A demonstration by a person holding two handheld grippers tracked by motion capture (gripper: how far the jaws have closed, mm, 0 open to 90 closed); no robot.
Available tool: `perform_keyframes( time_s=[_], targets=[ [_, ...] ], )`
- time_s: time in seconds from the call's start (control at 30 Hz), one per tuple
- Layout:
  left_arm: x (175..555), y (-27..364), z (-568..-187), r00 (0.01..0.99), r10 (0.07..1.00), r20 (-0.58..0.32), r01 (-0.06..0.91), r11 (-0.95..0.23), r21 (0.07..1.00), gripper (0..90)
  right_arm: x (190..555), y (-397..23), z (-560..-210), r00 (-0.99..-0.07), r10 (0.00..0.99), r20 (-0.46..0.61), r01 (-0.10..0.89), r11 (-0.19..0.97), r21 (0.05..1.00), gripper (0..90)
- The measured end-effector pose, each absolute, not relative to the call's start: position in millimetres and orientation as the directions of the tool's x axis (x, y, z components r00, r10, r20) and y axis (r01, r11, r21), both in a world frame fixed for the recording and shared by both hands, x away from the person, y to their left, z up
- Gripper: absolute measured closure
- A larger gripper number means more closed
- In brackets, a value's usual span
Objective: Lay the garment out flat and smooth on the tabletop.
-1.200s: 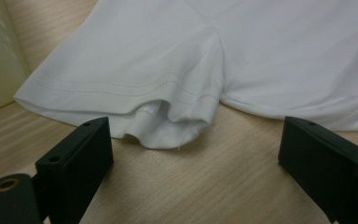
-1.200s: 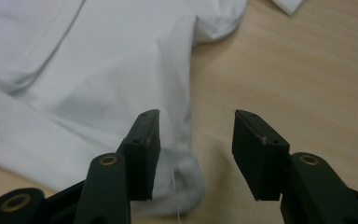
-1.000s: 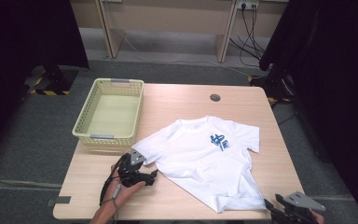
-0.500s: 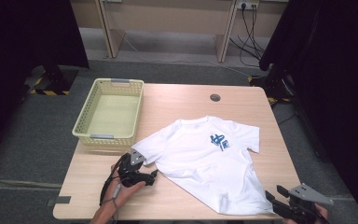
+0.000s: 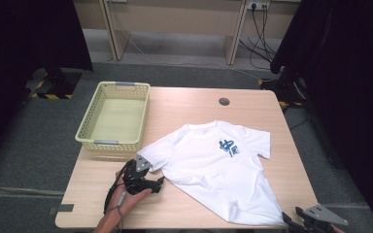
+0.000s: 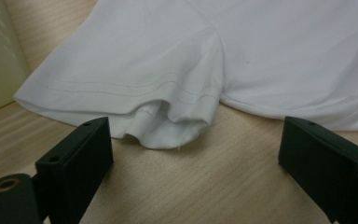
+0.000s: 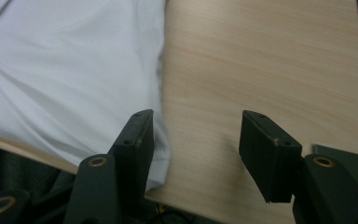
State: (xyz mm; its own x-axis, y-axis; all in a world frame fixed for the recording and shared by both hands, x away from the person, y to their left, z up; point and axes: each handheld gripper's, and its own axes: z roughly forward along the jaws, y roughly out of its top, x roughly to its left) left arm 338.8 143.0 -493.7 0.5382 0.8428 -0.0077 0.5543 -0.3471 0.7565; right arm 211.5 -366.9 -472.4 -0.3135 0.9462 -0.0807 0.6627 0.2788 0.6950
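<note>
Where hem (image 7: 161,161) overhangs: table edge (image 7: 200,210).

A white T-shirt (image 5: 218,172) lies spread across the middle and near right of the worktop (image 5: 189,104), its hem reaching the near edge. A yellow basket (image 5: 114,116) stands at the left edge, just beside one sleeve. The far strip, the right edge and the near left corner are bare wood, open for passing.
</note>
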Motion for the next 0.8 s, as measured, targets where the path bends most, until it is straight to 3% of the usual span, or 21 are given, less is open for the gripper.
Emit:
perform_keyframes(
  time_s=[0.17,0.33,0.4,0.47,0.63,0.8],
  targets=[
    [338.8,143.0,-493.7,0.538,0.843,-0.008,0.554,-0.347,0.757,8.6,213.6,-368.5,-466.8,-0.302,0.949,-0.089,0.652,0.274,0.707,45.1],
    [339.0,143.5,-493.3,0.553,0.833,-0.013,0.548,-0.353,0.758,9.1,237.1,-348.0,-456.7,-0.371,0.926,-0.072,0.609,0.301,0.734,42.7],
    [338.2,144.6,-491.9,0.562,0.827,0.022,0.503,-0.362,0.785,15.0,250.0,-336.9,-454.4,-0.406,0.912,-0.058,0.599,0.314,0.737,41.8],
    [339.5,145.8,-487.6,0.552,0.832,0.049,0.478,-0.365,0.799,14.9,262.3,-326.4,-453.0,-0.442,0.896,-0.05,0.587,0.331,0.738,40.5],
    [343.0,131.0,-472.5,0.59,0.807,-0.027,0.481,-0.324,0.815,14.0,289.4,-305.3,-453.8,-0.488,0.872,-0.031,0.58,0.351,0.735,38.5],
    [351.2,104.3,-478.1,0.621,0.778,-0.1,0.558,-0.349,0.752,13.6,307.6,-286.8,-457.8,-0.53,0.848,-0.023,0.579,0.382,0.721,37.6]
  ],
)
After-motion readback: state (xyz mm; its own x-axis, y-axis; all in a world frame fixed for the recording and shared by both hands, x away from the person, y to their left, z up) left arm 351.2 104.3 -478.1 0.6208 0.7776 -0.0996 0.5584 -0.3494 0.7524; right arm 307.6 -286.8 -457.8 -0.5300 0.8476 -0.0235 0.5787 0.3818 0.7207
